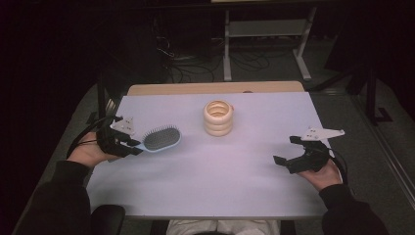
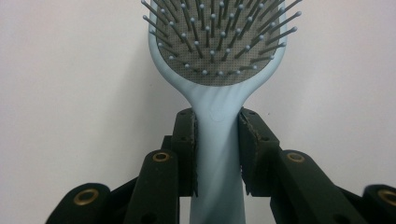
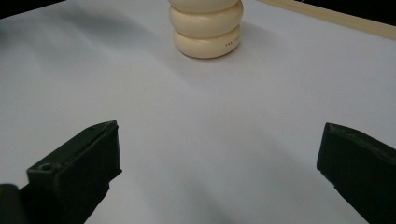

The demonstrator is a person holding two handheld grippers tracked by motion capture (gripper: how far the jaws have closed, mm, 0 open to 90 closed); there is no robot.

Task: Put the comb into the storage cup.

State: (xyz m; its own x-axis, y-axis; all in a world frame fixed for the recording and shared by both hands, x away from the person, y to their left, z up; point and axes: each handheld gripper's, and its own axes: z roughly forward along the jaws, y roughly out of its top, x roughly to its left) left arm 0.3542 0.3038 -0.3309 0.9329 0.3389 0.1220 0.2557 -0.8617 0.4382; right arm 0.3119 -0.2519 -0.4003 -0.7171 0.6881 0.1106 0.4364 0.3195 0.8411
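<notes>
Nearest, at the bottom of the high view, a person's two dark-sleeved forearms come in over a pale lilac table point(image 1: 205, 171); each hand holds a black two-jaw gripper. On the left, the left gripper point(image 1: 134, 147) sits at the table's left edge and is clamped on the handle of a light blue paddle hairbrush point(image 1: 161, 139); in the left gripper view both pads press flat against either side of the slim handle, just below where it widens into the head; the brush head points away from the hand toward the table's middle, bristles facing up, grey cushion showing. On the right, the right gripper point(image 1: 285, 150) rests near the table's right edge, well apart from the brush; its jaws stand wide apart with nothing between them, bare table showing in the gap in the right gripper view. Farther off, past the middle of the table, a stack of cream-coloured rings point(image 1: 218, 118) stands upright, apart from both grippers. Beyond it runs a strip of bare wooden tabletop point(image 1: 215, 87); then a dark floor with cables and a metal frame.
</notes>
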